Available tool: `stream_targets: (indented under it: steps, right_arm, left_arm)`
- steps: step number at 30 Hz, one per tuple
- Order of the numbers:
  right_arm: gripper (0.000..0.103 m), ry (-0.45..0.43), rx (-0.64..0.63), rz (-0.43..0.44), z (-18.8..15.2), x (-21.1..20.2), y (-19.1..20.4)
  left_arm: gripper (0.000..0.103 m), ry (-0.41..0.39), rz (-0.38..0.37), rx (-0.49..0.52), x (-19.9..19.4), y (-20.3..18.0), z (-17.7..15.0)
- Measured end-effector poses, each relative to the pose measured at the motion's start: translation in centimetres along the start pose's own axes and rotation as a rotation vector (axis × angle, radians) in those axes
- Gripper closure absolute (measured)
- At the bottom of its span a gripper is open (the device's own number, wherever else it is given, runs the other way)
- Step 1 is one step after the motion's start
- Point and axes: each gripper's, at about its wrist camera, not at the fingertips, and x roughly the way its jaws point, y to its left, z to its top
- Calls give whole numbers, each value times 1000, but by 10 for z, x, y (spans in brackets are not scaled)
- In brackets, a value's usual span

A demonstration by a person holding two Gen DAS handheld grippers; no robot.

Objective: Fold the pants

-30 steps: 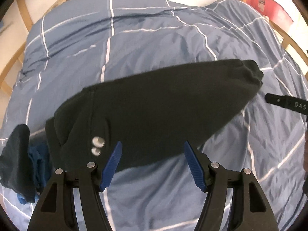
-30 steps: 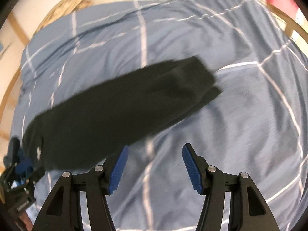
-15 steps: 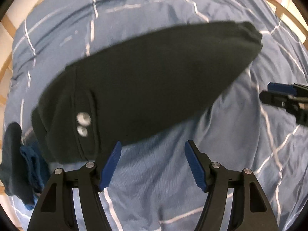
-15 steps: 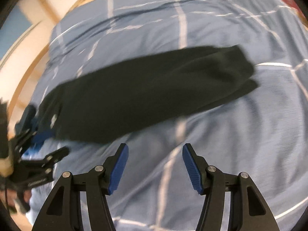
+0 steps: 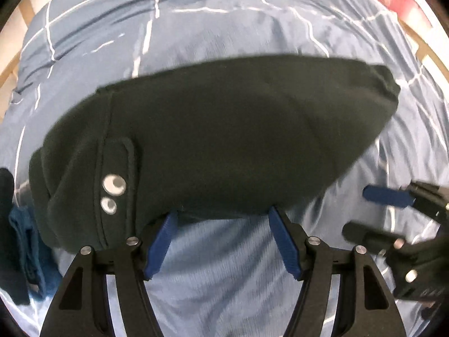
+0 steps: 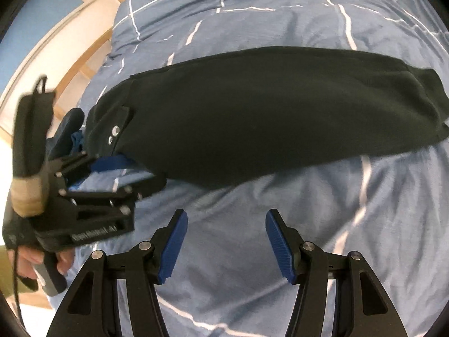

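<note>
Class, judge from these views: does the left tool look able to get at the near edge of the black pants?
Probably yes. The left tool is open, its fingertips right at the near edge of the black pants, with only bare duvet between; nothing blocks it.

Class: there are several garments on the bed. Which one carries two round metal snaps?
The black pants, lying stretched across the blue checked duvet; two silver snaps sit near the waistband. The dark and blue clothes bunched beside that end show none.

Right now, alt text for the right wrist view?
Black pants lie lengthwise across a blue checked duvet, waistband snaps at left. The open right gripper hovers short of them; the left gripper reaches the waist end.
</note>
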Motion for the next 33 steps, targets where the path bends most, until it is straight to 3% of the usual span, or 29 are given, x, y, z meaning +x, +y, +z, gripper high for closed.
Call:
stream_targets:
  steps: [14,19,24,27,31,33]
  right_arm:
    - [45,8,-71,85,32,17,17]
    - [45,-10,-92,72,46,21,20]
    - [45,6,-75,104,65,33,20]
    - [45,10,-74,122,69,33,23]
    - [45,-17,-121,69,78,32,27]
    - [45,-22,-118,78,85,34,26]
  left_arm:
    - [36,-42,-46,41,14,23,73]
    - [36,-50,-31,64,24,26,92]
    - [36,-56,-17,74,34,31,104]
    - [35,-60,52,87,41,35,109]
    - [35,-31,22,28,44,52,109]
    - [36,-42,42,3,34,58,105]
